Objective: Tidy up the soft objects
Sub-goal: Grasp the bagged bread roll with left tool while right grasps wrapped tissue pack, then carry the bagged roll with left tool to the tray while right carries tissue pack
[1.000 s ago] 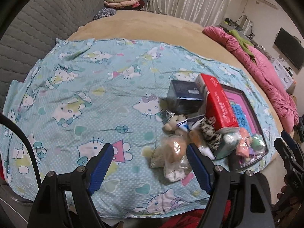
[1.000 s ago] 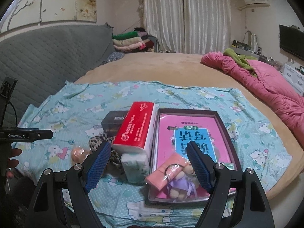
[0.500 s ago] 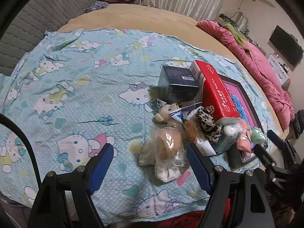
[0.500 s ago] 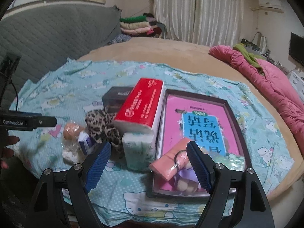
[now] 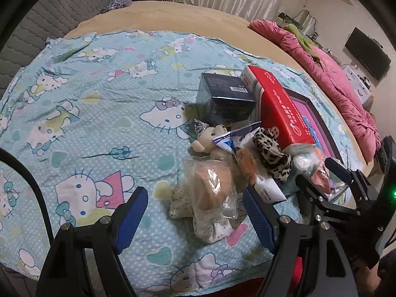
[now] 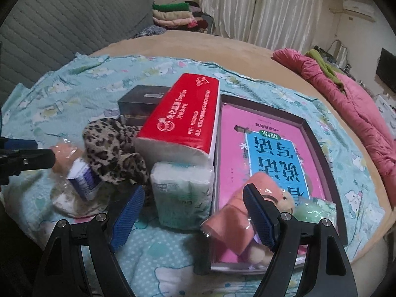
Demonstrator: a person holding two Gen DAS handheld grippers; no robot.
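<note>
A heap of soft things lies on a Hello Kitty sheet [image 5: 86, 113]. A bagged plush toy [image 5: 210, 193] lies just ahead of my left gripper [image 5: 195, 219], which is open and holds nothing. Behind the toy are a small cream bear [image 5: 210, 139] and a leopard-print cloth [image 5: 271, 156]. My right gripper [image 6: 193, 219] is open over a white tissue pack [image 6: 183, 195], beside a pink bagged plush [image 6: 232, 220] that lies in a dark tray [image 6: 319, 153]. The leopard-print cloth [image 6: 113, 148] sits to the left. The right gripper [image 5: 321, 180] also shows in the left wrist view.
A red tissue box [image 6: 183, 121] leans on the tray, and a dark box [image 5: 222, 94] stands behind it. A pink book [image 6: 269, 148] lies in the tray. A pink quilt [image 5: 334, 84] runs along the bed's right side. Folded clothes [image 6: 173, 14] are stacked at the back.
Both grippers have sunk toward the heap, so the objects look larger and nearer. The right gripper has come into the left wrist view at the right. Neither pair of jaws has changed.
</note>
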